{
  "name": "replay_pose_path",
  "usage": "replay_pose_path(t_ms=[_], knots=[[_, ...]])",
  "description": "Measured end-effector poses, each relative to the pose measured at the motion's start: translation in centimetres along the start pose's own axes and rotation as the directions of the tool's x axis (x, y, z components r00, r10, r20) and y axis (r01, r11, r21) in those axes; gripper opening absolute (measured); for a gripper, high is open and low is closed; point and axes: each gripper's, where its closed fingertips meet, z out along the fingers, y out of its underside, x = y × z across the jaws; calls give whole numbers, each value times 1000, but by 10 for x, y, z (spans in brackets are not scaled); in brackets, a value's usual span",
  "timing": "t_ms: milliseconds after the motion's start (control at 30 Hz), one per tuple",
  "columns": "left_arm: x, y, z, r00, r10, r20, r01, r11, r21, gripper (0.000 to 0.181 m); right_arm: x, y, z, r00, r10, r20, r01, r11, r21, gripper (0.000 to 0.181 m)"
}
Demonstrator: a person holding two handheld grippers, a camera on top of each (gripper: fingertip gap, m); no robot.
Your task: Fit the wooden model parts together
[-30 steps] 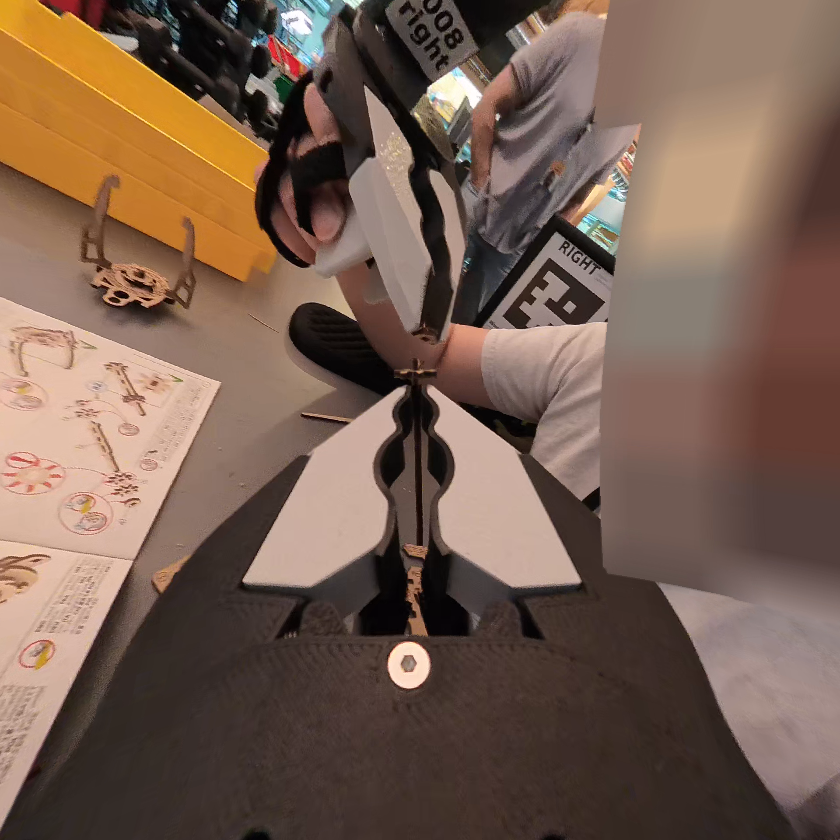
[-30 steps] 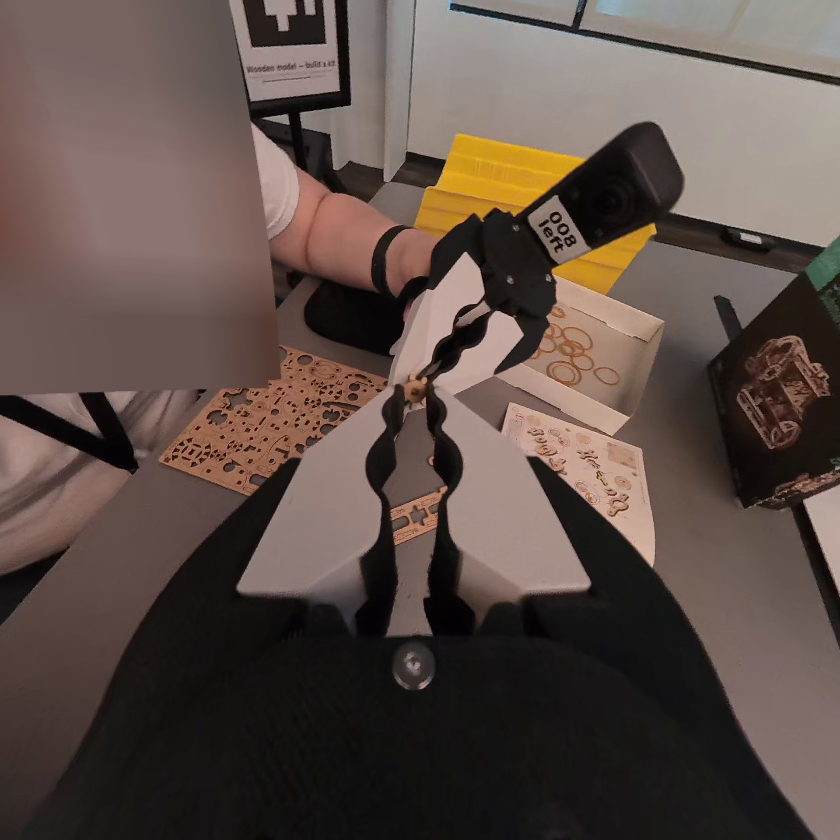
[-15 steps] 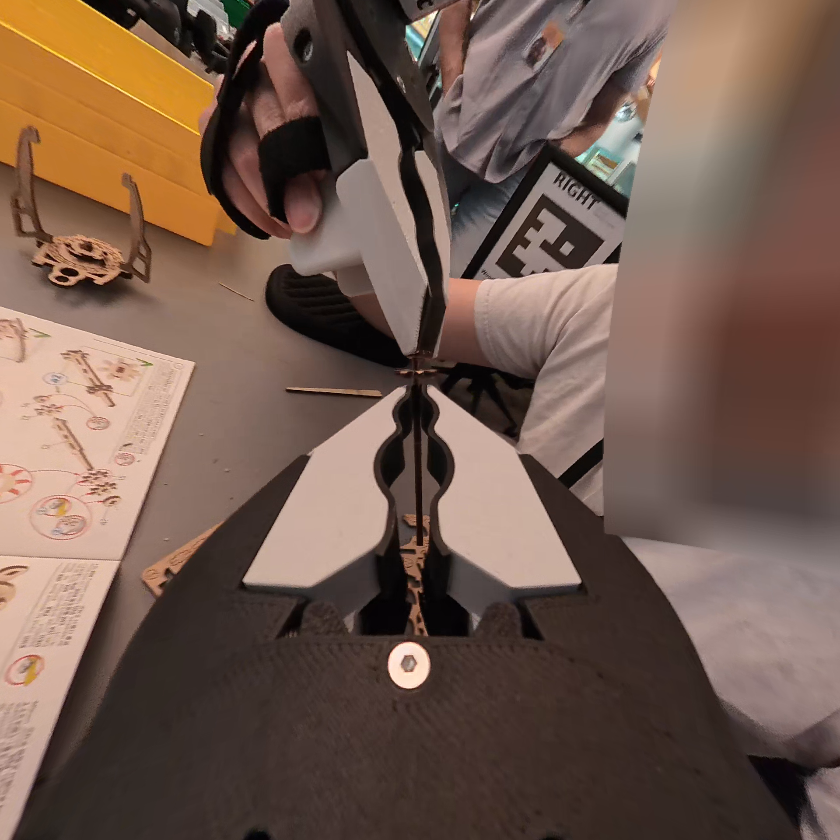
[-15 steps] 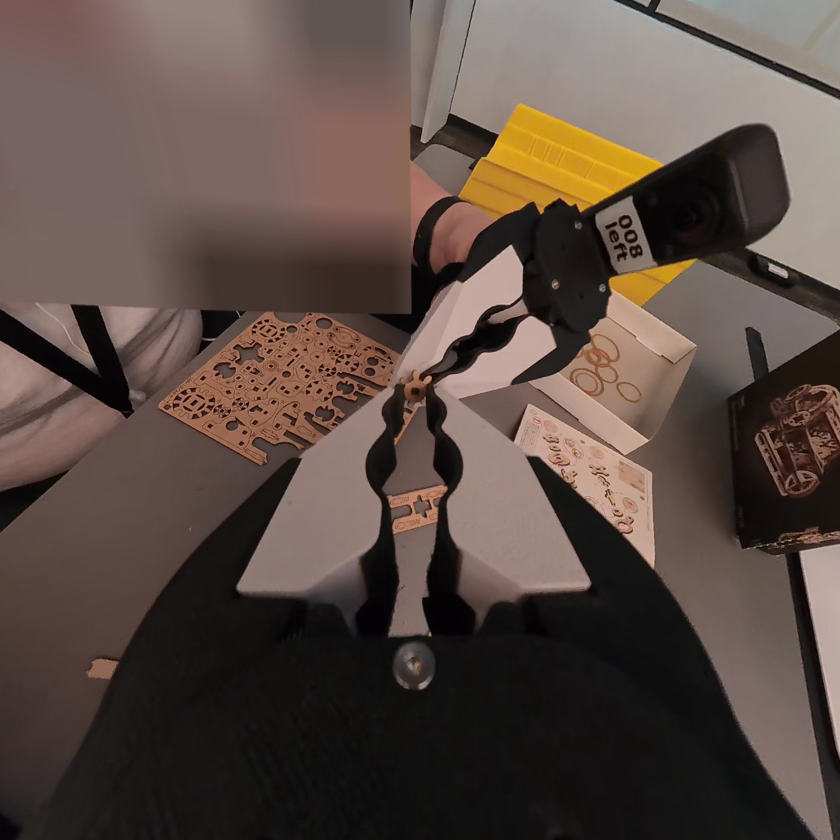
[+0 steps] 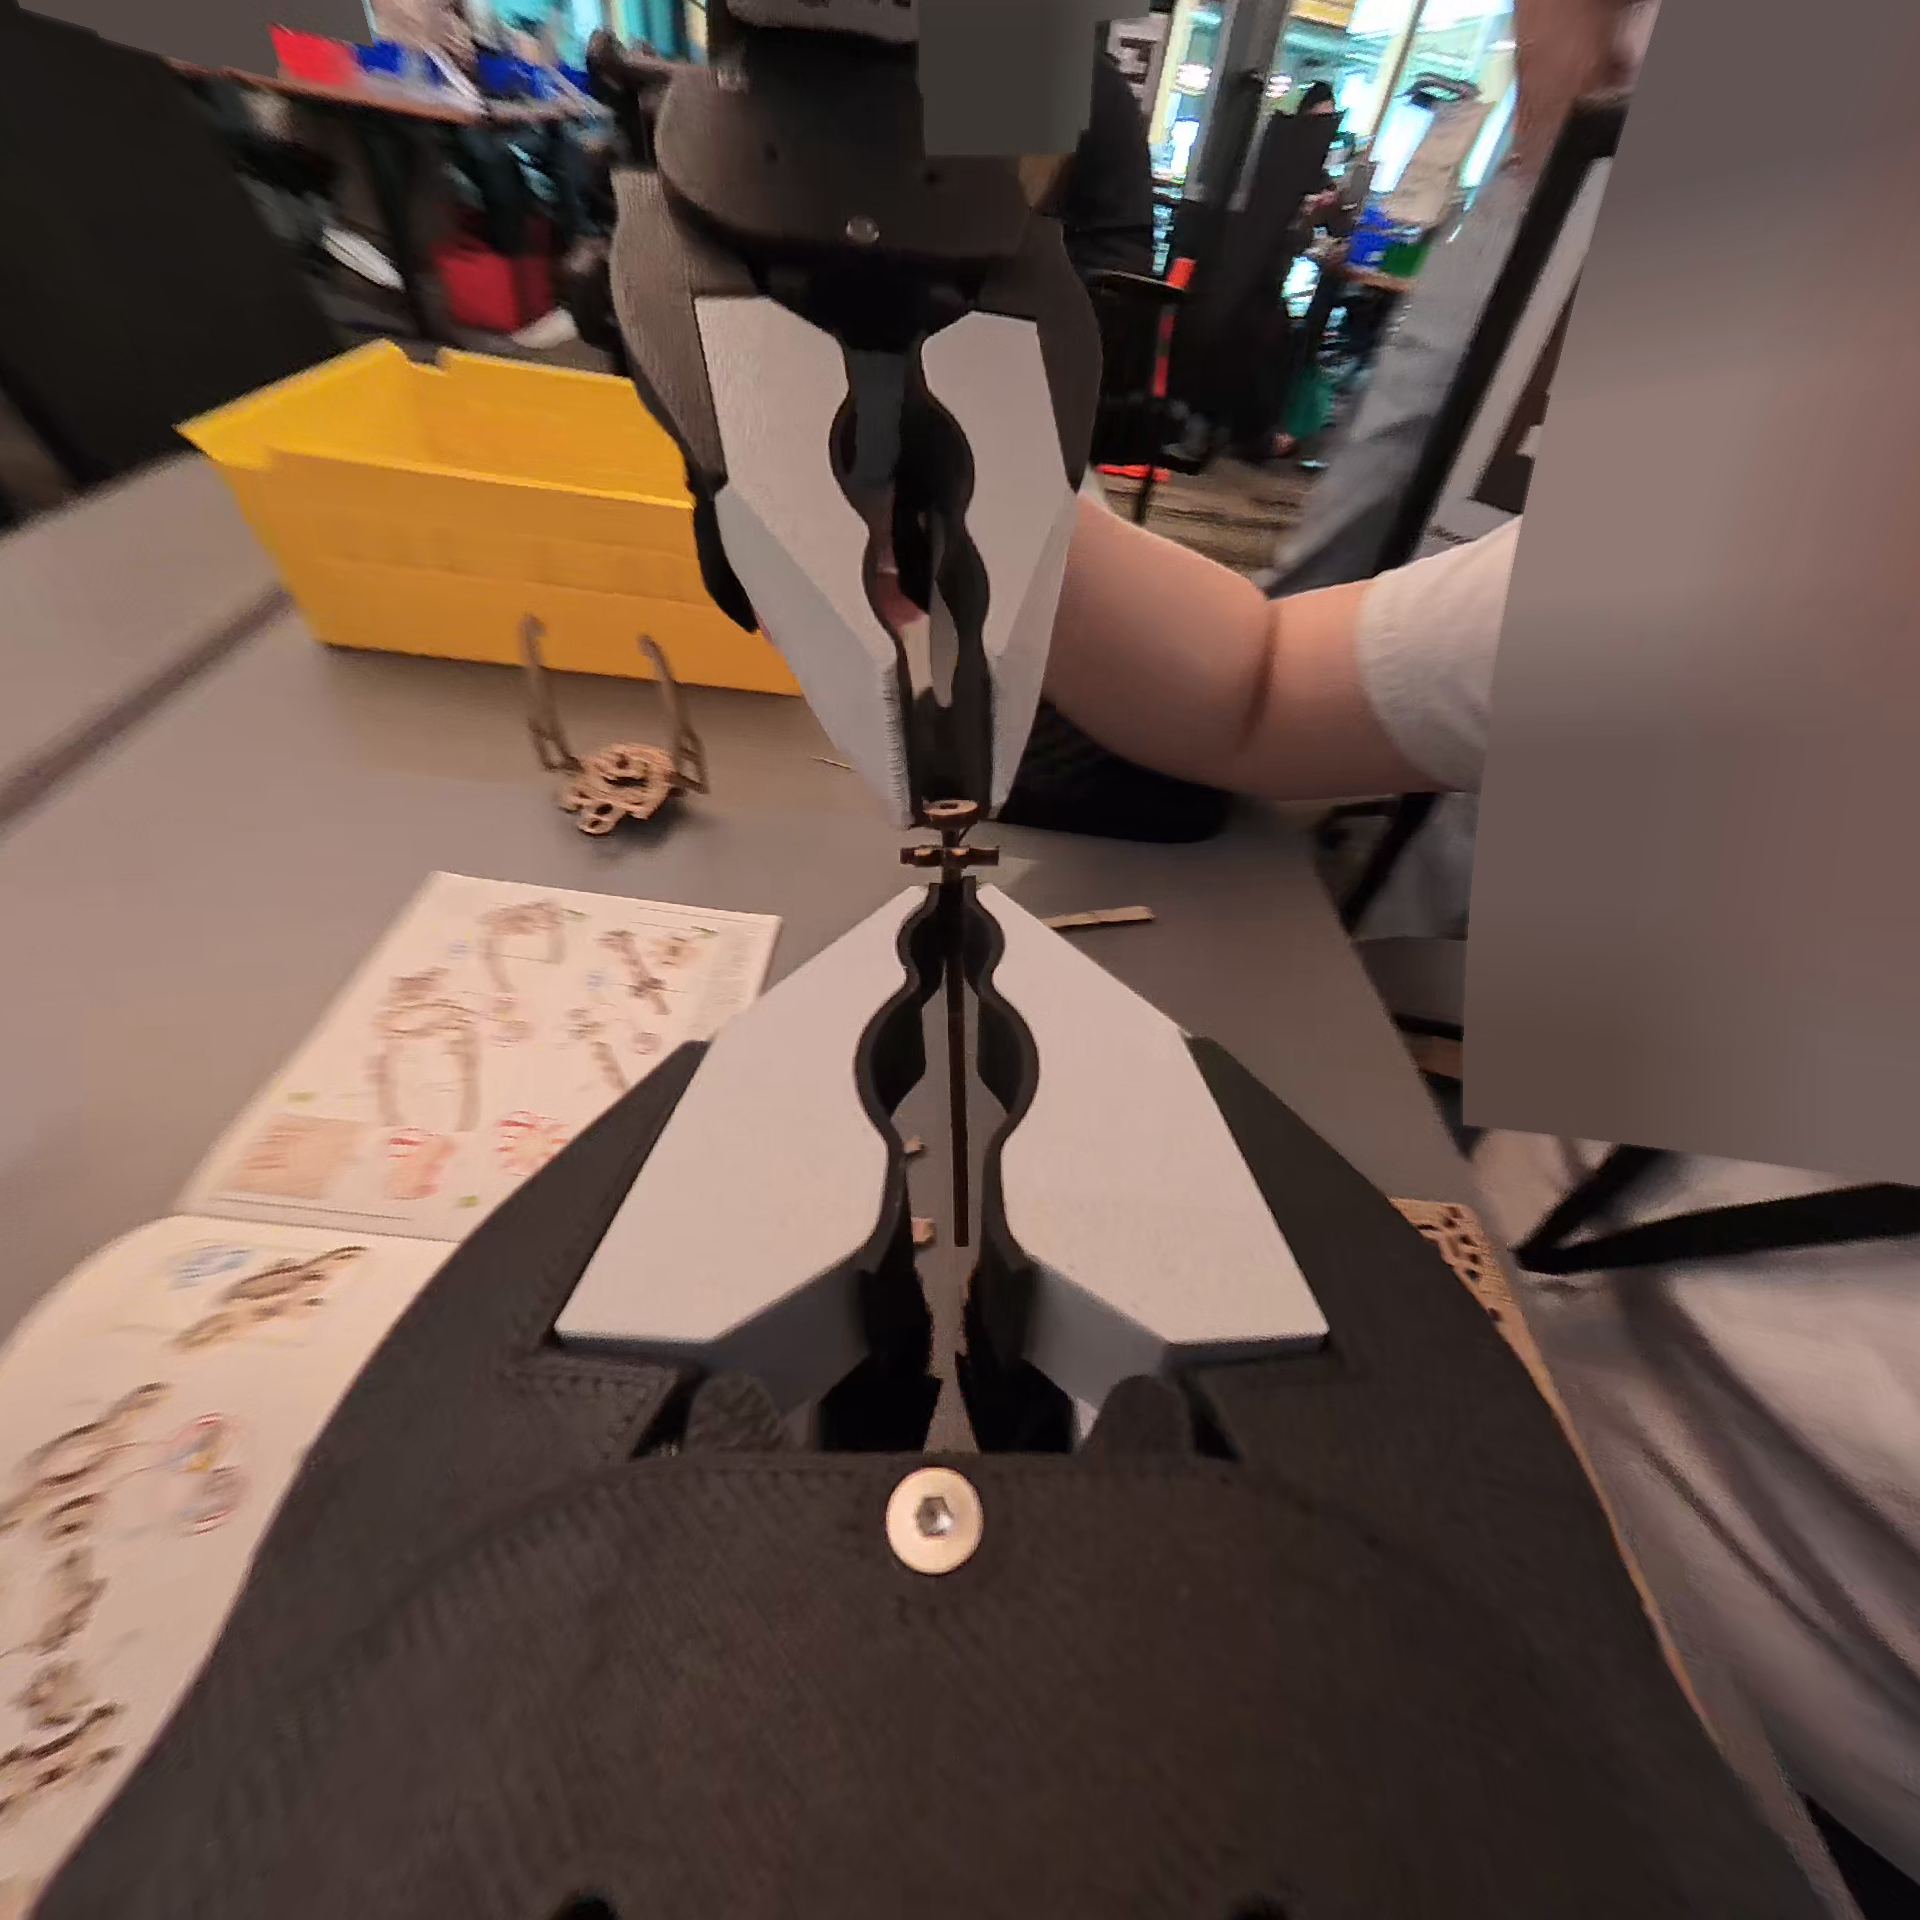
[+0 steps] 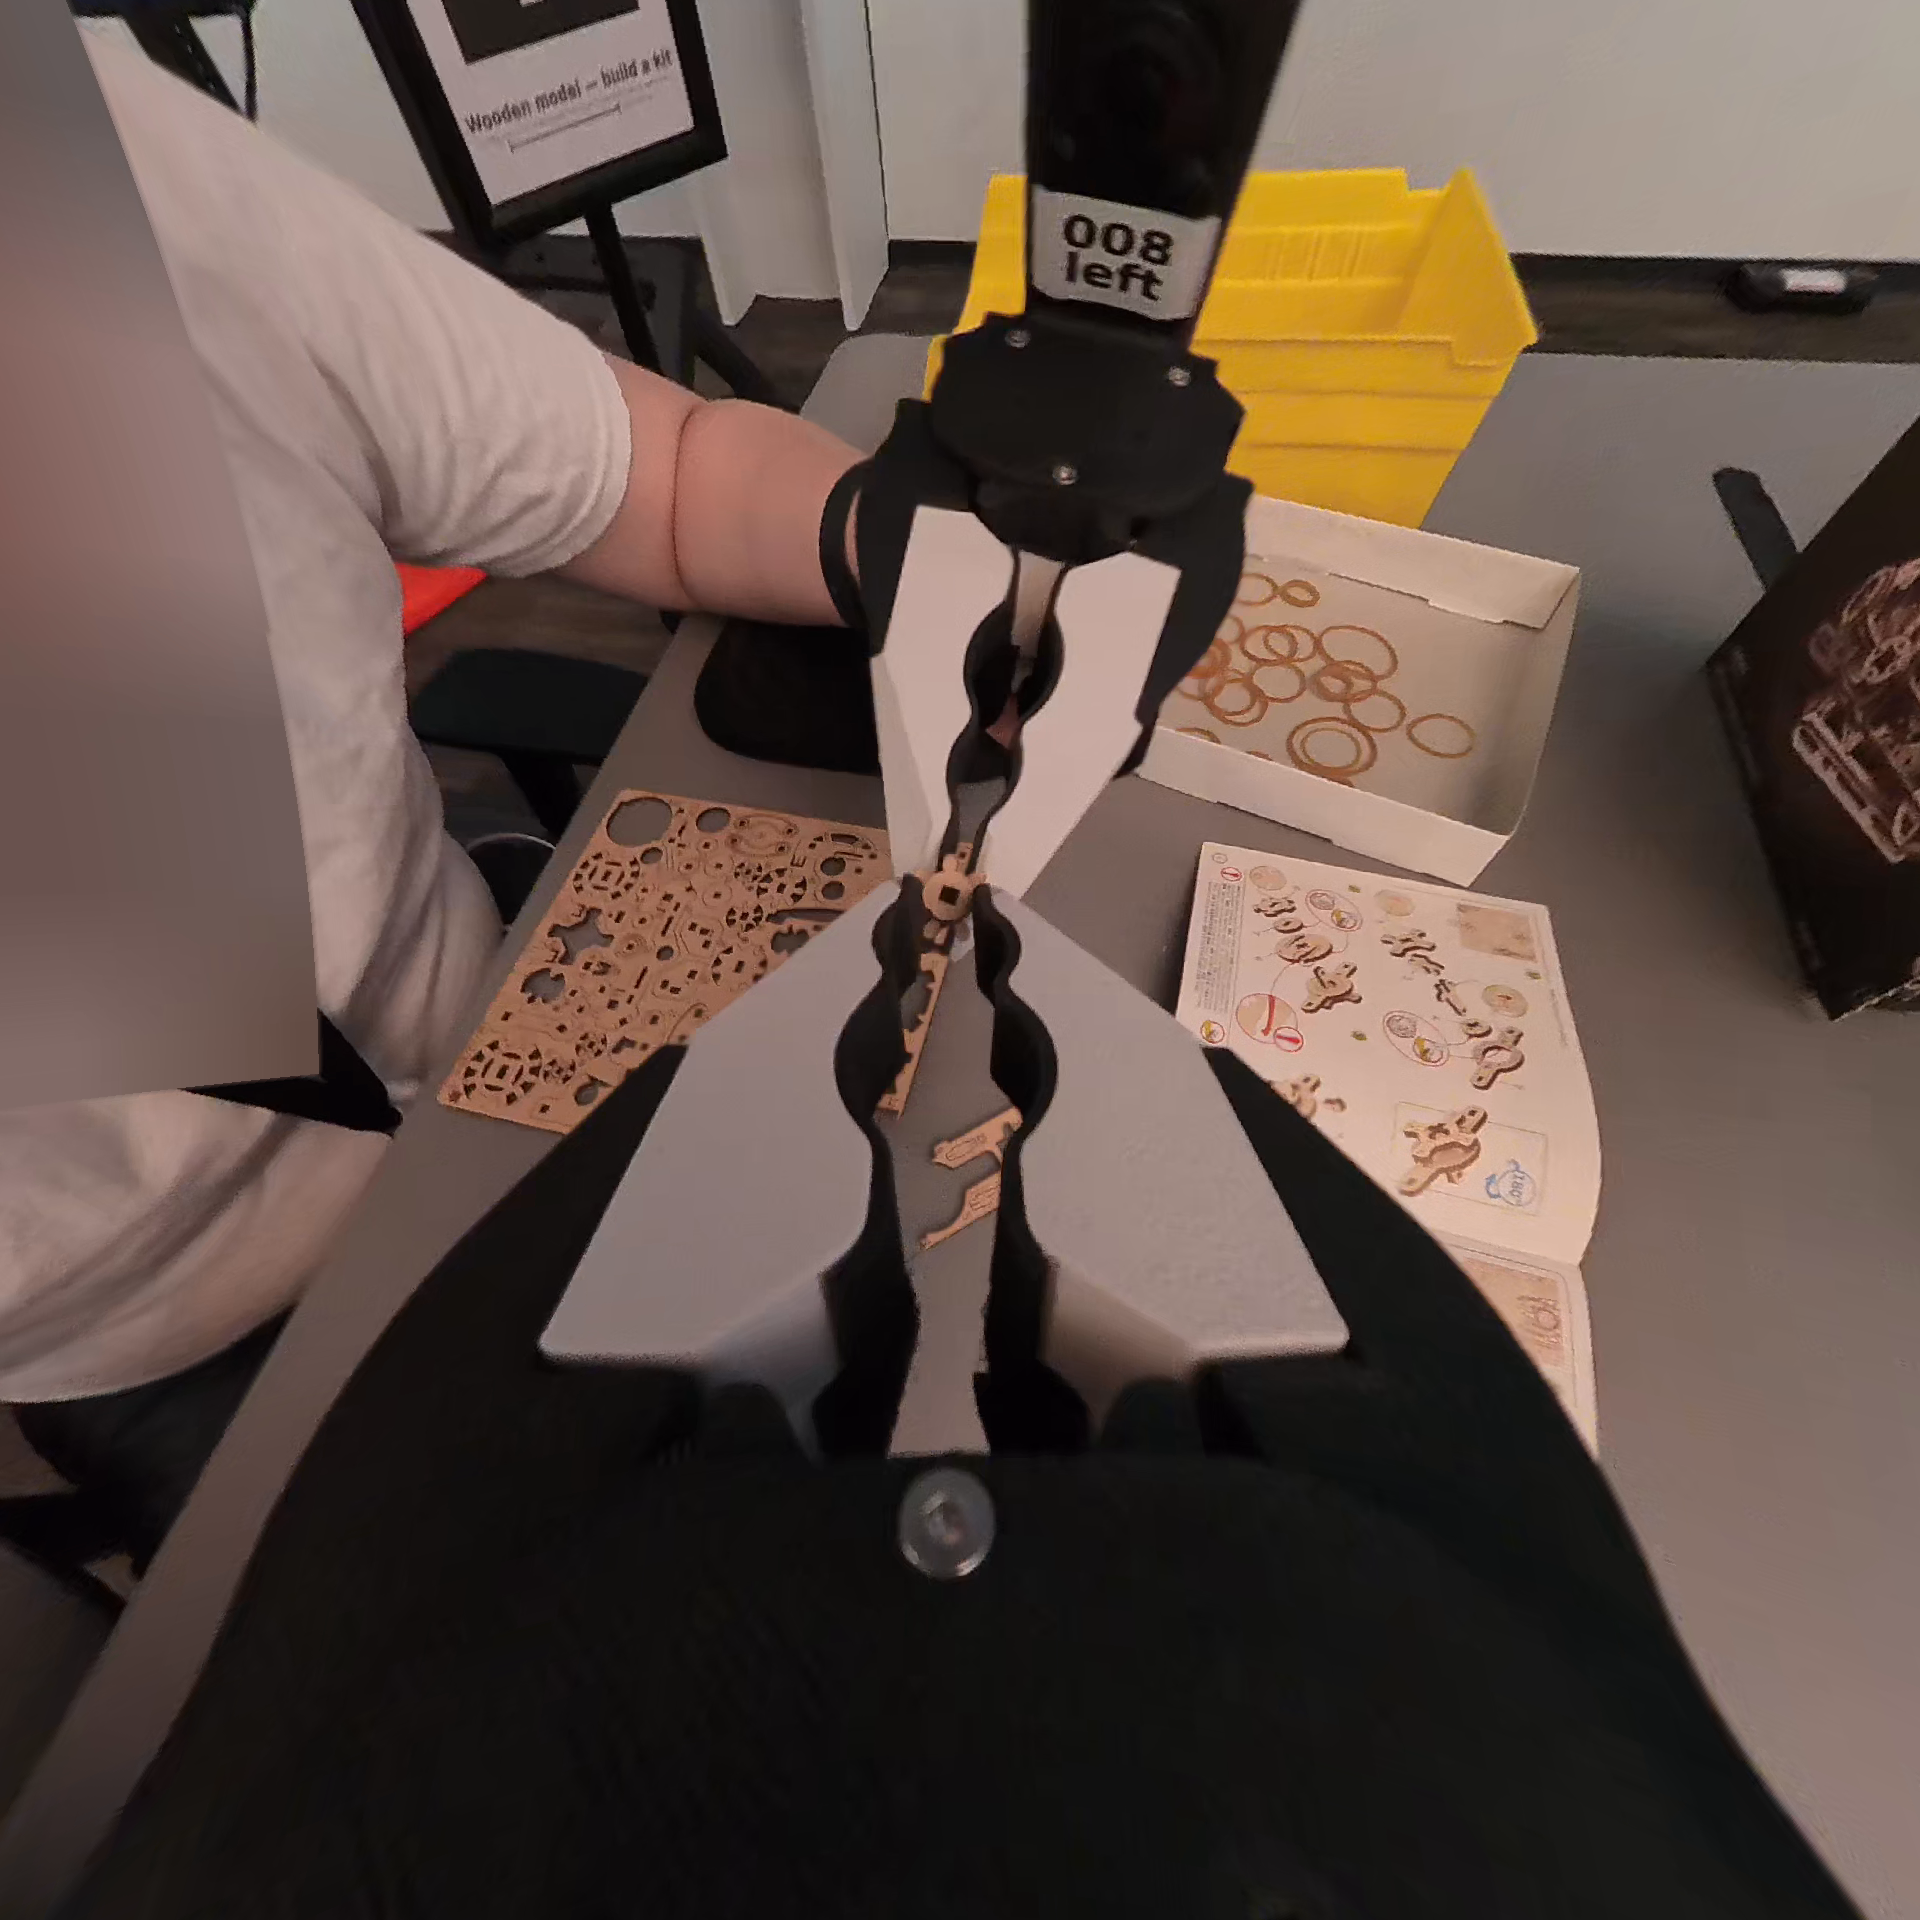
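Fingers of my left gripper are pressed together on a thin wooden rod that runs back between them, with a small cross-shaped wooden piece sitting on its tip just past the fingertips. My right gripper faces it tip to tip above the grey surface, its fingers clamped on a small wooden gear with a square hole. In the left wrist view that gear sits just beyond the cross piece, almost touching it. Below lie a perforated wooden parts sheet, an instruction leaflet, and a white tray of rubber bands. A partly built wooden assembly stands near the yellow bin.
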Motion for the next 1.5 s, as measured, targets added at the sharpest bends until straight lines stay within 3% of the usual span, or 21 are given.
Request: replay_pose_path(t_ms=[367, 700, 933, 1200, 1500], knots=[[-6, 0, 1, 966, 205, 154, -198, 978, -63, 0, 1, 1, -2, 985, -163, -63, 161, 986, -33, 9], [-5, -17, -6, 915, 305, 265, -311, 950, -20, 0, -1, -14, -6, 956, -251, -154, 251, 968, -23, 10], [5, -27, -10, 885, 377, 272, -402, 914, 44, 0, -11, -26, -7, 932, -320, -169, 329, 944, 32, 10], [16, -34, -15, 805, 517, 293, -558, 827, 73, 0, -23, -38, -6, 843, -479, -246, 486, 873, -35, 9], [26, -39, -16, 818, 509, 267, -554, 822, 131, 0, -31, -45, -6, 852, -469, -233, 485, 875, 12, 9]])
